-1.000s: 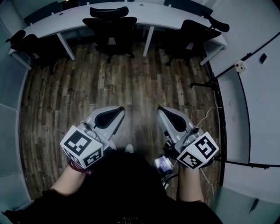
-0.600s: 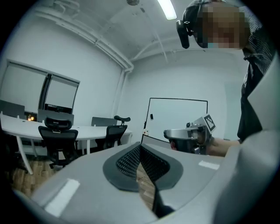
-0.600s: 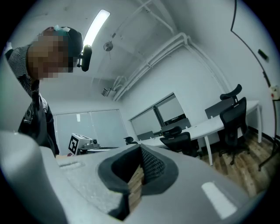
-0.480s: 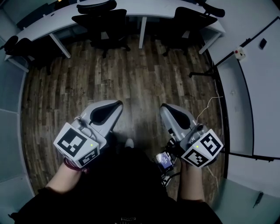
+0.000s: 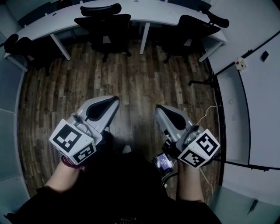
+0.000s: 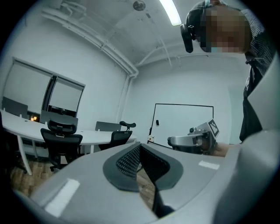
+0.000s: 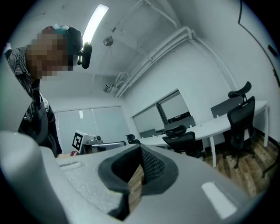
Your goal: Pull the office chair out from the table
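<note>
Your left gripper and right gripper are pressed together, empty; the office chair at the table probably rolls lightly, so grip its stiff backrest edge

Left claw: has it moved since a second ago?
Yes. The left claw has shifted a little forward and left, nearer the white table, judged against its leg.
</note>
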Demonstrator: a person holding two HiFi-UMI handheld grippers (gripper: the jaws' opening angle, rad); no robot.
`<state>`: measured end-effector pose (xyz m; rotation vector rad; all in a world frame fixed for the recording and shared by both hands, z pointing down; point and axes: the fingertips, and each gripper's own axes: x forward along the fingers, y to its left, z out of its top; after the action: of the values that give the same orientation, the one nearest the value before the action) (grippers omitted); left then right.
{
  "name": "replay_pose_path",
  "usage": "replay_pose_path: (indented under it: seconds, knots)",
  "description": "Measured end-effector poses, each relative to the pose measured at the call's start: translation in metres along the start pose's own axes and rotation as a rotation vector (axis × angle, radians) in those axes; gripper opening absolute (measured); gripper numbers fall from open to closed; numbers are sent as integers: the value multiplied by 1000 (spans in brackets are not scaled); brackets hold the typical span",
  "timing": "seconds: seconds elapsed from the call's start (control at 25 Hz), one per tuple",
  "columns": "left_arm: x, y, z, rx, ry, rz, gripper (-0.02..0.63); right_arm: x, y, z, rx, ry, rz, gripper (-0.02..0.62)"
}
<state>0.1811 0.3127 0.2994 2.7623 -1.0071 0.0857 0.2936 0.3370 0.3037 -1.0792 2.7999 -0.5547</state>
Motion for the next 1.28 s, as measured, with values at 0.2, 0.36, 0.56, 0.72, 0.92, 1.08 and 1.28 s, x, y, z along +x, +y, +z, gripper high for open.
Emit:
replay_pose_path:
  seconds: [0.2,0.36,0.56,0.72,0.92,1.08,1.28]
  knots:
    - [1,57,4,-51,1,37,3,55,-5,24,-65,17,36,0]
    - [9,105,14,-50,3,75,3,103,-11,38,-110,34,56,0]
    - [4,169,25,-81,6,94,2,161,-17,38,-66,69,52,0]
    - [-2,222,36,-91,3,105,3,210,-20,50,-47,63,51,0]
    - [-12,279,47,-71,-2,117,3,274,-24,50,-43,81,53,0]
    - [-15,322,52,-67,-4,115,2,323,-26,54,-46,91,50,0]
    - [-15,360,55,-49,-7,95,3,367,-33,54,-47,105,37,0]
